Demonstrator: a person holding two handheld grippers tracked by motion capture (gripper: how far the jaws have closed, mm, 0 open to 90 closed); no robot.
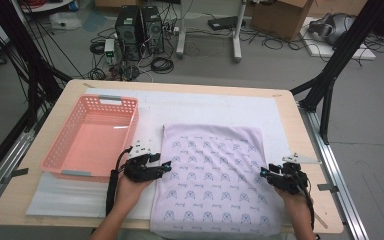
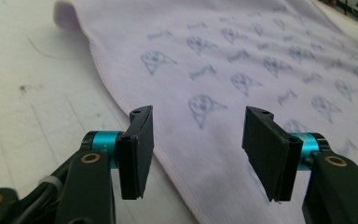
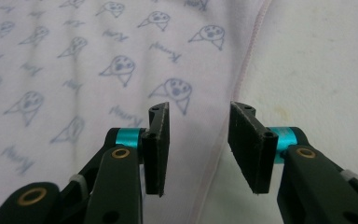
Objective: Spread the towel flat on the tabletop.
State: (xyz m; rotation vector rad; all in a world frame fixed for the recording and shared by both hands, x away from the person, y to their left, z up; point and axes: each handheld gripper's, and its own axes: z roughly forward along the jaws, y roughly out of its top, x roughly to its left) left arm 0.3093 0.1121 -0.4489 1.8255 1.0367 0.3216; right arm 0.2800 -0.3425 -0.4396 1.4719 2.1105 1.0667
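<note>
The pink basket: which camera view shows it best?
The high view: the whole pink basket sits on the table, left of the printed cloth. The left and right gripper views look at the cloth's edges between open jaws and tell nothing about the basket.

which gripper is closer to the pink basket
Left. The left gripper sits at the printed towel's left edge, just right of the pink basket's near corner. The right gripper is at the towel's far right edge, the whole towel between.

The cloth (image 1: 215,175) runs past the counter's (image 1: 180,86) near edge, its hem cut off by the frame. In the left gripper view its far prints blur. Floor cables (image 1: 160,64) are too small to trace.
</note>
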